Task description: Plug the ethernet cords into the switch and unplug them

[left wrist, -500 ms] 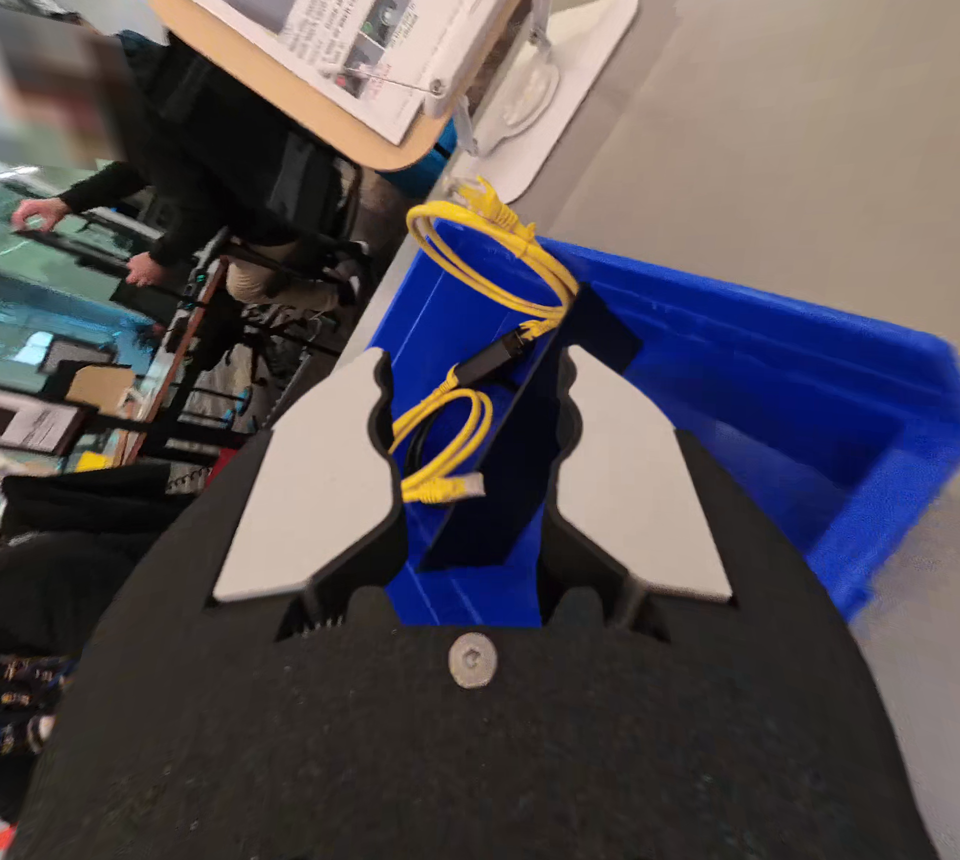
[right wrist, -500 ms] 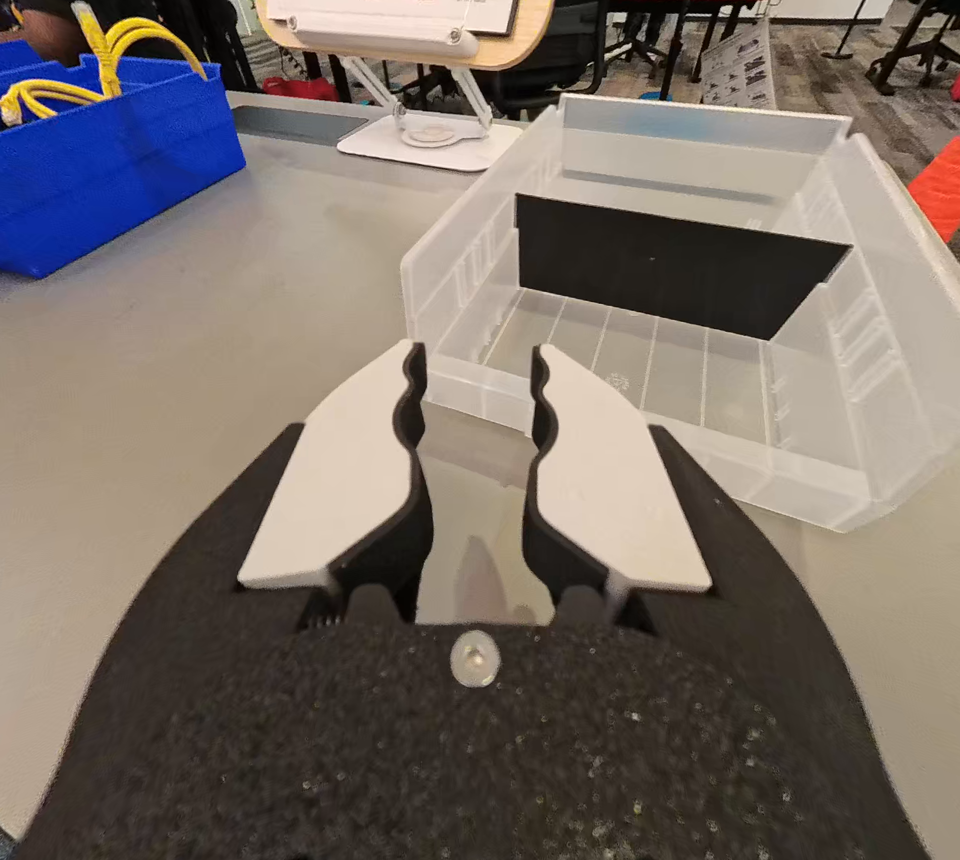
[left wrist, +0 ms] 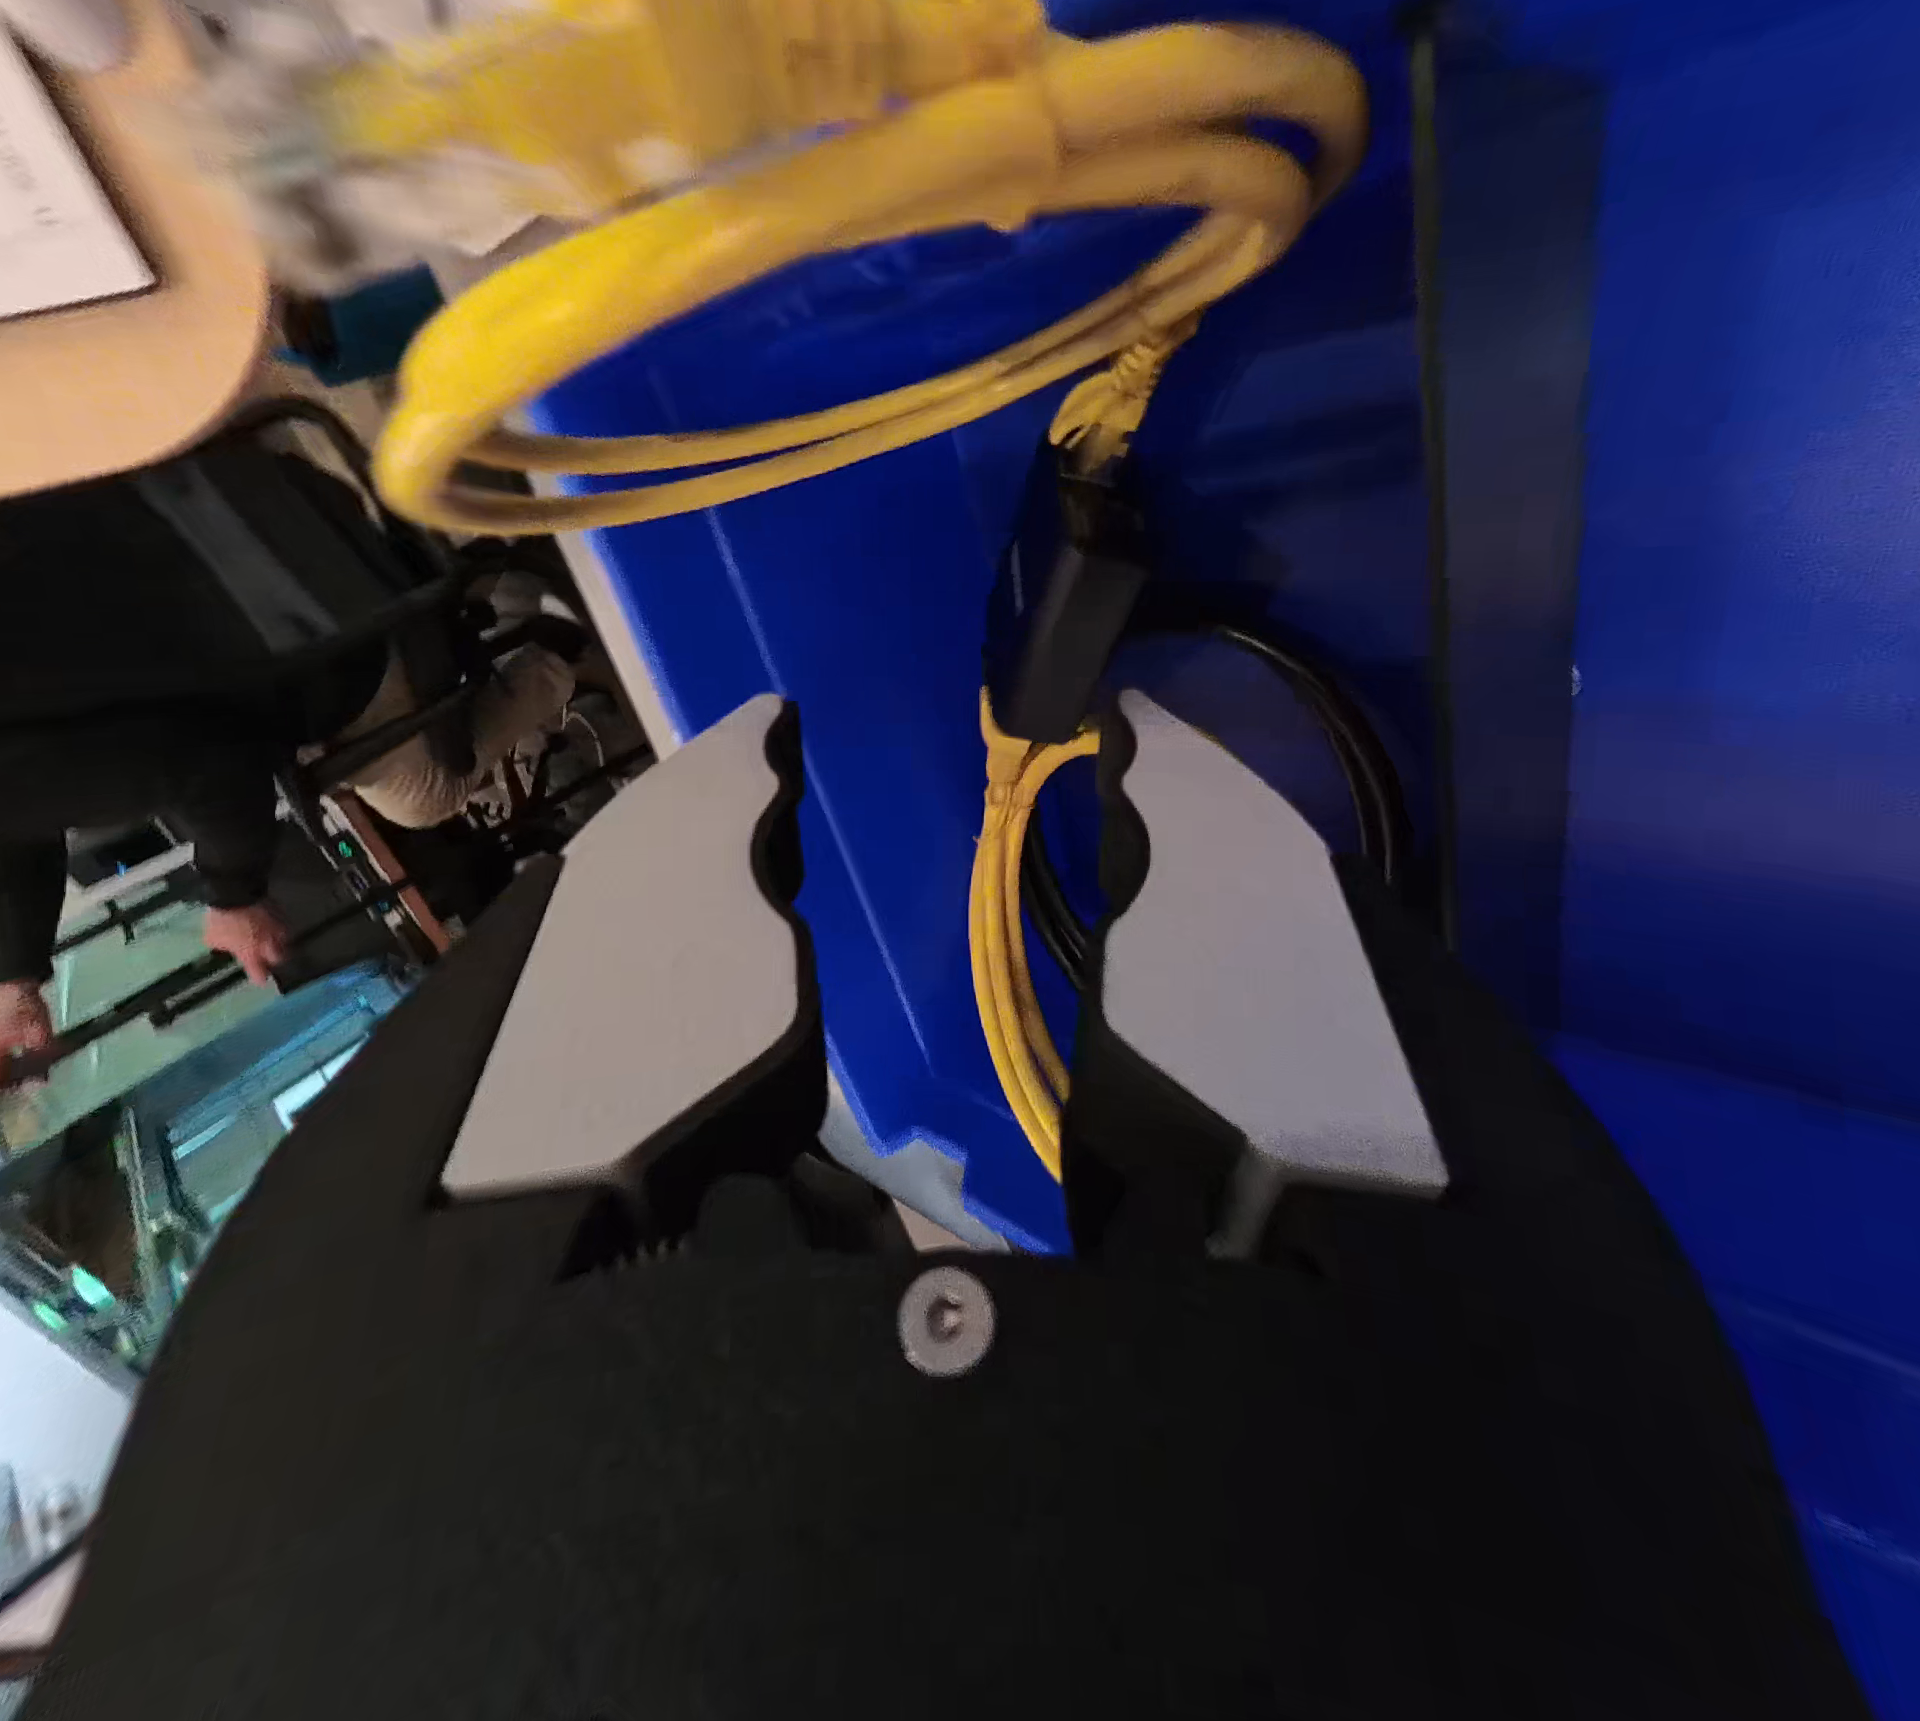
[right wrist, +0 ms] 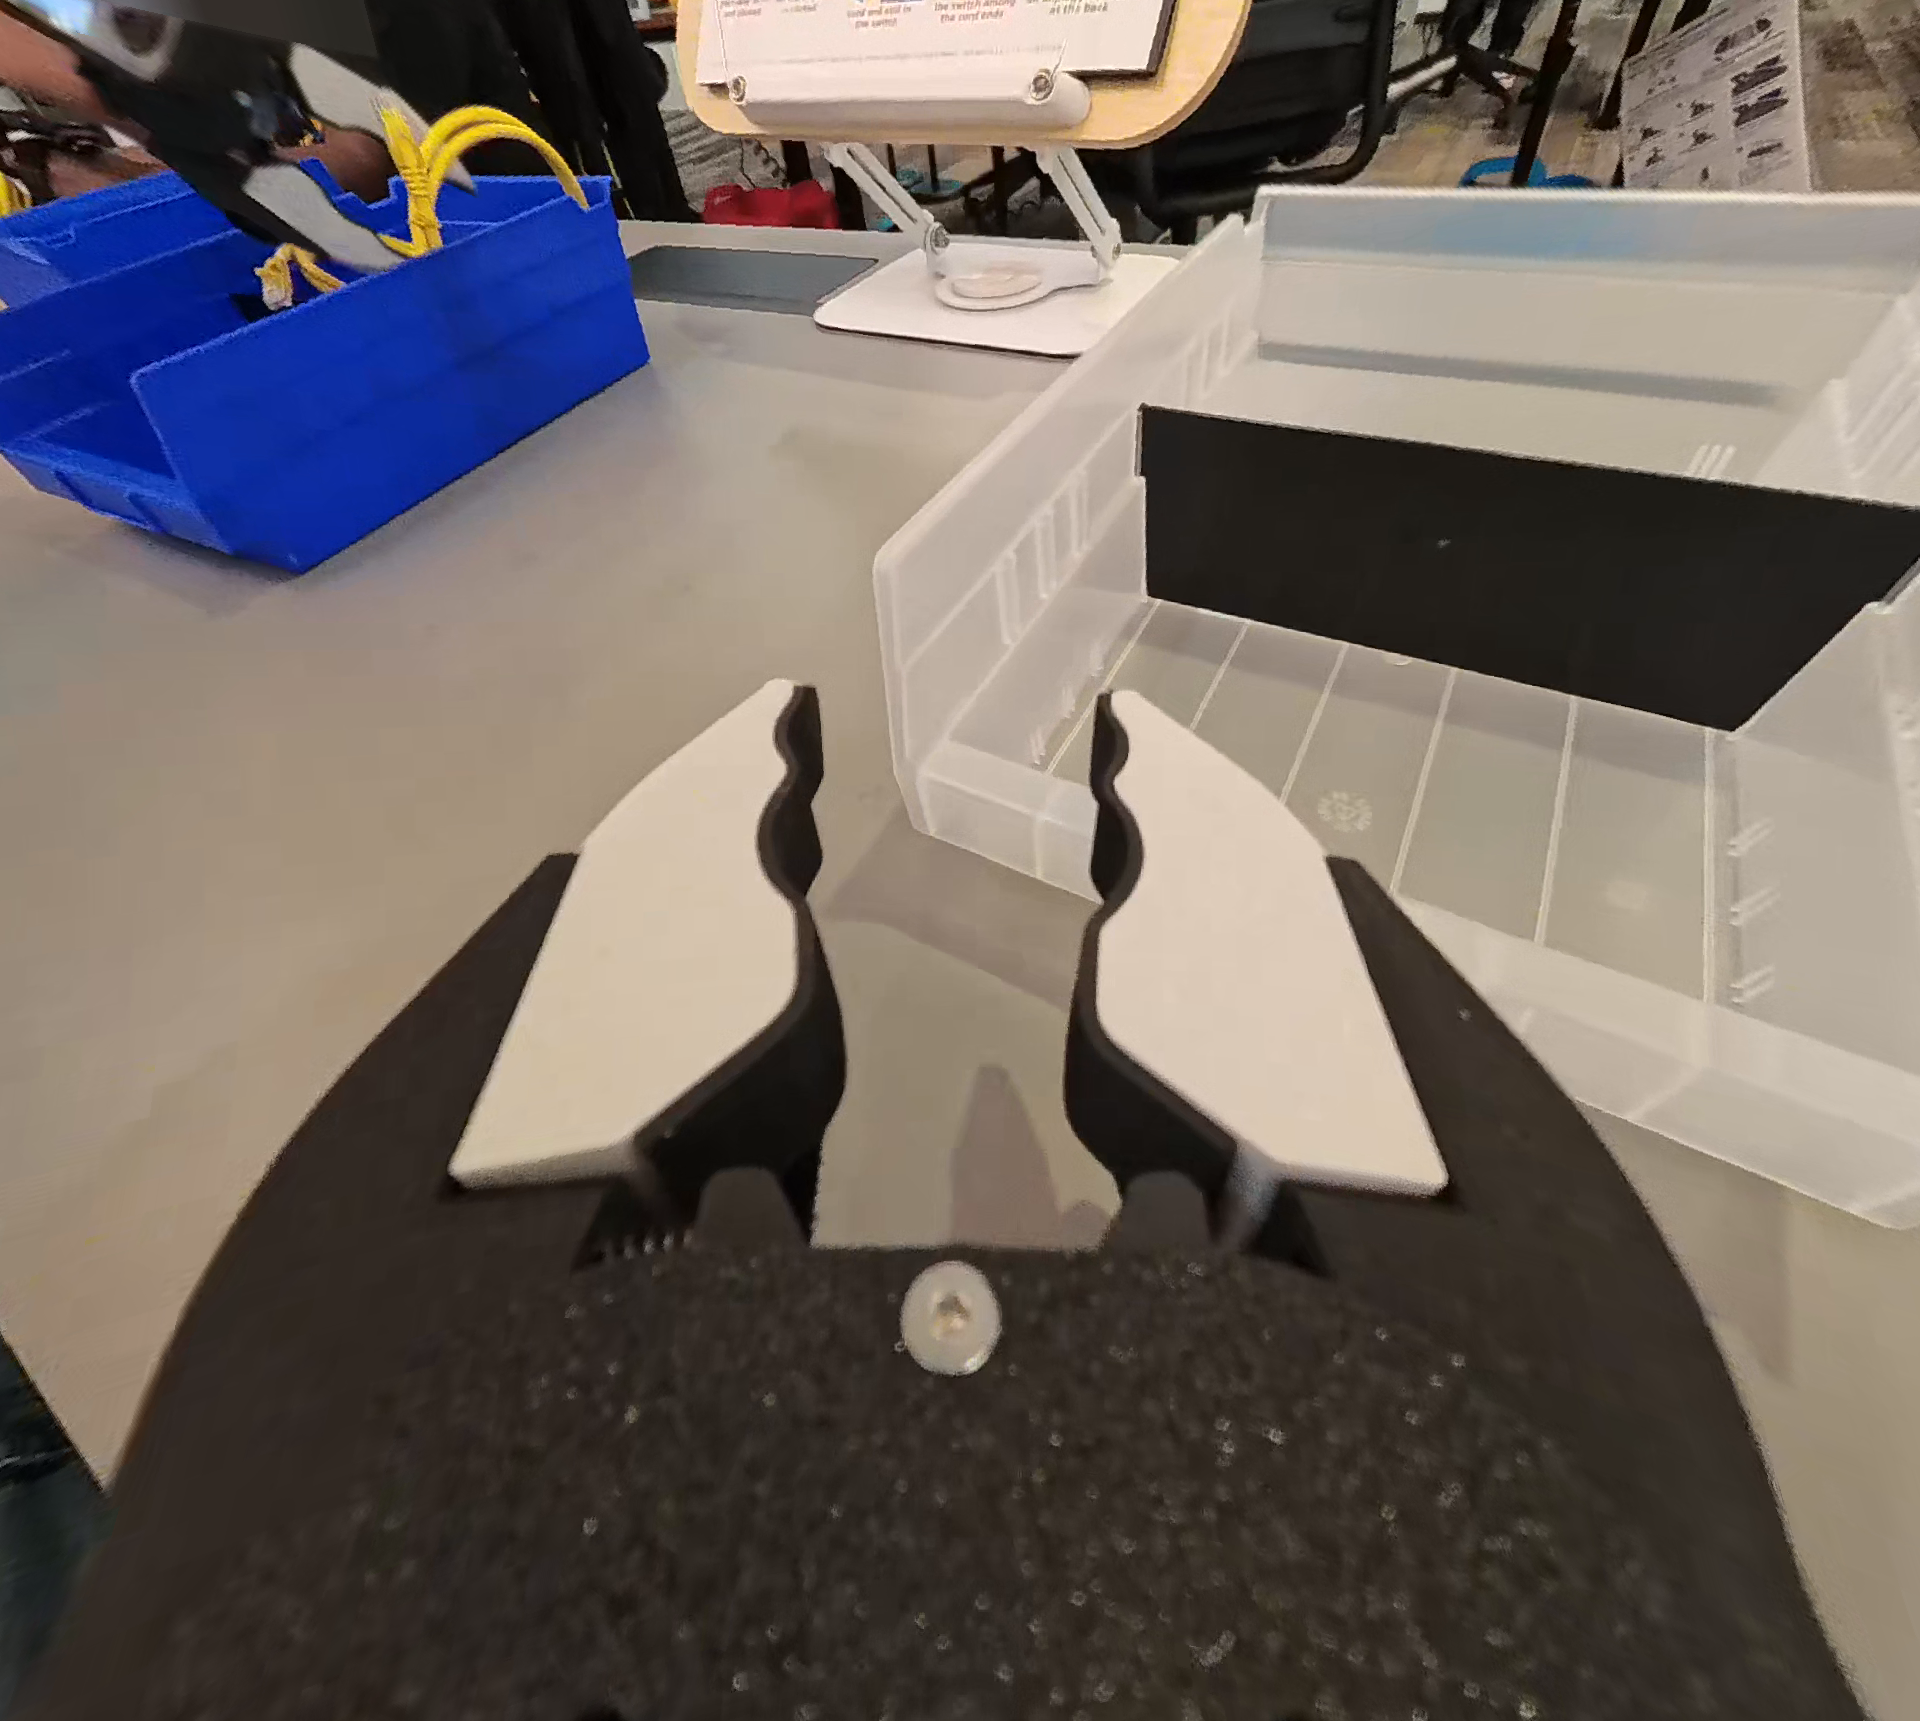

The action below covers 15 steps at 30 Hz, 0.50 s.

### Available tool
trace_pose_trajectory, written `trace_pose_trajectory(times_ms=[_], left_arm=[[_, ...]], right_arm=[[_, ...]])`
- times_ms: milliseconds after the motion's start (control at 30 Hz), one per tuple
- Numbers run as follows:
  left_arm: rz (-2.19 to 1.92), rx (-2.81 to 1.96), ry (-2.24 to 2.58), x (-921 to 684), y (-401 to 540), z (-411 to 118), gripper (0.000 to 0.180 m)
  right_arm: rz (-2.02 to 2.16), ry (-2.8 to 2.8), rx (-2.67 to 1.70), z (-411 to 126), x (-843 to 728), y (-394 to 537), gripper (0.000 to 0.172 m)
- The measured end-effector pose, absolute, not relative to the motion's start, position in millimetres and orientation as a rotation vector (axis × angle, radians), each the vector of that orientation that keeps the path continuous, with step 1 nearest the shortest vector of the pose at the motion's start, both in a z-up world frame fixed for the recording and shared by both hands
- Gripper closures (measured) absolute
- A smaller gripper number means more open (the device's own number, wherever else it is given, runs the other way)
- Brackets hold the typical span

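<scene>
- Right gripper (right wrist: pixel 951 715): fingers spread wide, nothing held, poised over the grey surface (right wrist: pixel 416 736) beside the clear plastic bin (right wrist: pixel 1039 632).
- Left gripper (left wrist: pixel 945 726): fingers wide, straddling the blue plastic bin (left wrist: pixel 1714 528) wall.
- Small black switch (left wrist: pixel 1070 611), yellow ethernet cords (left wrist: pixel 831 237) attached, lies in that bin; unplugging is judged outstanding.

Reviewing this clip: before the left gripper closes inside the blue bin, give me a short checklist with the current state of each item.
1. Left gripper jaws open: ok.
2. Black switch within reach, just ahead of the fingertips: ok.
3. Switch centred between the jaws: not ok, it sits close to one finger.
4. Yellow cords clear of the jaws: not ok, they run between them.
5. Right gripper empty, over the table: ok.
</scene>
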<state>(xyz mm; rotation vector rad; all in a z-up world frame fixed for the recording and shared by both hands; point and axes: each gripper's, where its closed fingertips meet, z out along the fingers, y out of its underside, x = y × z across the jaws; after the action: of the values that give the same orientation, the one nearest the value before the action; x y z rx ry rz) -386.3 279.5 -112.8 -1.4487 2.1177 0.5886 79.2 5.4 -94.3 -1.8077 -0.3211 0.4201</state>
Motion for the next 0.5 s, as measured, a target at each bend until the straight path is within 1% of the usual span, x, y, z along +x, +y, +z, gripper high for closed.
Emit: trace_pose_trajectory(times_ms=[100, 400, 500], left_arm=[[0.576, -1.372, 2.212, -389, 281, -128, 0.133], [0.603, -1.264, 2.387, -388, 289, -158, 0.133], [0.643, -1.206, 2.402, -384, 298, -170, 0.142]], right_arm=[[0.459, -0.302, -1.804, -95, 81, 4, 0.122], [0.575, -0.307, -1.746, -89, 74, 5, 0.118], [0.614, -0.324, -1.730, -88, 69, 4, 0.118]])
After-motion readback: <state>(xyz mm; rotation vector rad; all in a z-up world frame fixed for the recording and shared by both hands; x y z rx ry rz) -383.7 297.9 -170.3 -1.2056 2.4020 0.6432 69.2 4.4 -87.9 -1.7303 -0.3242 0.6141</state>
